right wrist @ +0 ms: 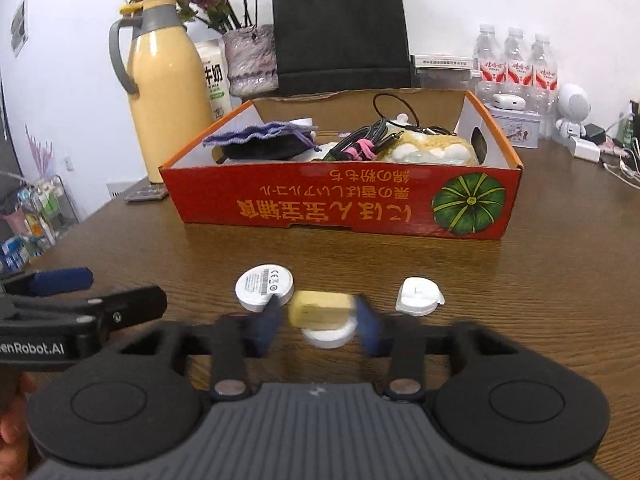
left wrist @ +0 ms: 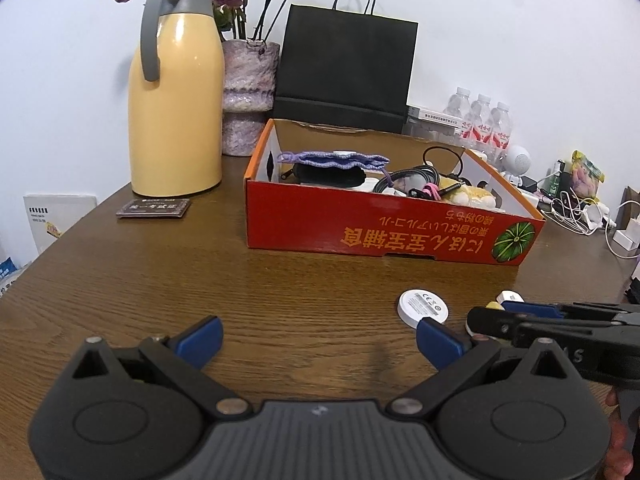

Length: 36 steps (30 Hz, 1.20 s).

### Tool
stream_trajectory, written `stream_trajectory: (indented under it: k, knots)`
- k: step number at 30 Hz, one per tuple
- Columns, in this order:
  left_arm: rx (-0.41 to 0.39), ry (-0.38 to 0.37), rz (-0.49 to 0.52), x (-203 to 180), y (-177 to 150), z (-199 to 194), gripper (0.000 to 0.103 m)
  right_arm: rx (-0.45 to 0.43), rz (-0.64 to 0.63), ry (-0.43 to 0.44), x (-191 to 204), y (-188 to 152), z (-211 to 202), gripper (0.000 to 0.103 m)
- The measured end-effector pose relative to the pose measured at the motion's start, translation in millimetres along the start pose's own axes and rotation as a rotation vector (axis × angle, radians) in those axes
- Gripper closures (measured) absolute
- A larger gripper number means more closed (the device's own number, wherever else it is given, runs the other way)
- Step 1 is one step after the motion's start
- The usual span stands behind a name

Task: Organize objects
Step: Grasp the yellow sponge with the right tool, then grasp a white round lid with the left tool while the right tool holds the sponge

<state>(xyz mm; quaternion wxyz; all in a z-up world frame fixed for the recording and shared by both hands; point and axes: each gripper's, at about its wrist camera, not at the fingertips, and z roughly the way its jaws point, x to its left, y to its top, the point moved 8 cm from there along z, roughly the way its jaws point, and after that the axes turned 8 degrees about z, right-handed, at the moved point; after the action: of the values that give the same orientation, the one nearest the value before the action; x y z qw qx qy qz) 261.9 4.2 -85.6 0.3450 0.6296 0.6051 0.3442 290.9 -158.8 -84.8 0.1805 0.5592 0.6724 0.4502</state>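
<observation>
The right tool (right wrist: 320, 320) has its blue pads against both ends of a small yellow block (right wrist: 320, 310), pinching it; the pads (right wrist: 267, 322) are blurred. The block sits just above a white round disc (right wrist: 330, 336) on the counter (right wrist: 520, 280). Just left of it lies a white puck with a printed label (right wrist: 264, 287); to the right, a little apart, rests a white round cap with a tab (right wrist: 419, 296).

The left tool (left wrist: 318, 340) hovers over bare wood with its jaws spread wide and nothing between them. Its right pad (left wrist: 440, 340) lies just beside the labelled puck, close to the right tool's side.

Beyond the small pieces stands the red cardboard box (right wrist: 340, 208), open-topped, holding a purple pouch (right wrist: 256, 134), bundled cables (right wrist: 360, 142) and a yellow-white plush item (right wrist: 432, 148). Its front wall stands between the block and the box's inside.

Behind the box are a yellow thermos jug (right wrist: 168, 92), a vase of dried flowers (right wrist: 250, 60), a black paper bag (right wrist: 340, 28) and three water bottles (right wrist: 516, 64).
</observation>
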Motion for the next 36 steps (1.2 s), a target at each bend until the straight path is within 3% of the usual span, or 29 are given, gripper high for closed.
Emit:
stream_trajectory:
  k: [9,13,28,36]
  knots:
    - [0.019,0.009,-0.004,0,-2,3,0.0,-0.133,0.084,0.06,-13,11,-23,0.068]
    - [0.035,0.017,0.0,0,-3,6,0.0,-0.197,0.139,0.038,-33,18,-34,0.068]
    - [0.158,-0.013,0.146,-45,-2,44,0.0,-0.254,0.179,0.02,-74,23,-48,0.068]
    - [0.159,0.018,0.123,-62,12,66,0.0,-0.249,0.16,0.048,-69,22,-50,0.067]
